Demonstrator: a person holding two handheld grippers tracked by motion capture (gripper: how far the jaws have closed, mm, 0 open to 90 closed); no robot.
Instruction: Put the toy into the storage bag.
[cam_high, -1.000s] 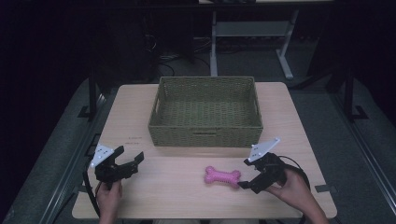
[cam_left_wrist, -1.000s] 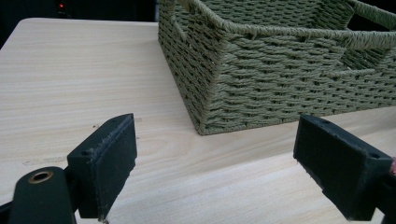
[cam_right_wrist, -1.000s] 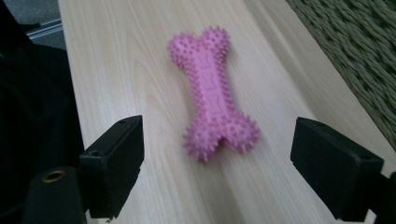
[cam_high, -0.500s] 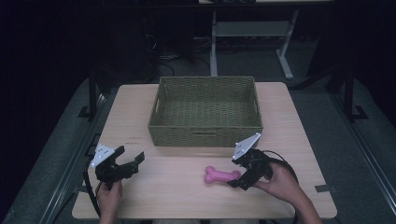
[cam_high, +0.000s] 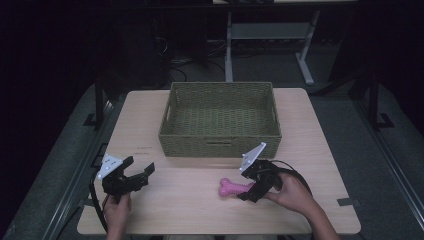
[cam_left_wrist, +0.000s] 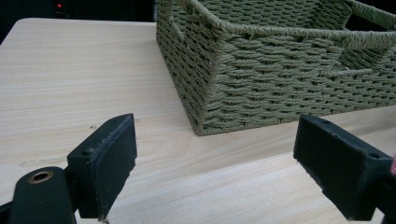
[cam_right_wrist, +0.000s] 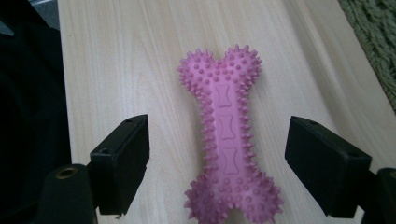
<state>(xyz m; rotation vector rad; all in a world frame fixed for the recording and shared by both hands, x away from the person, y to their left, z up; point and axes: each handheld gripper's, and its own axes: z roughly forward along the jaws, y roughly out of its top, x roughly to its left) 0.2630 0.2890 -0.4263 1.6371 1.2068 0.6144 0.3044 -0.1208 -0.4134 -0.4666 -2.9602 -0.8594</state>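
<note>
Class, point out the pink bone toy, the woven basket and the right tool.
pink bone toy (cam_right_wrist: 227, 126), right gripper view, its shaft.
woven basket (cam_high: 220, 145), high view, near wall.
right tool (cam_high: 248, 188), high view, between its fingertips.

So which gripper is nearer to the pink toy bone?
Right. The right gripper has its open jaws on both sides of the toy bone; the left gripper waits open, far across the table.

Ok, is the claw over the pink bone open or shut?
Open. The right claw has its jaws spread wide on either side of the pink bone, which lies flat on the table, untouched.
</note>
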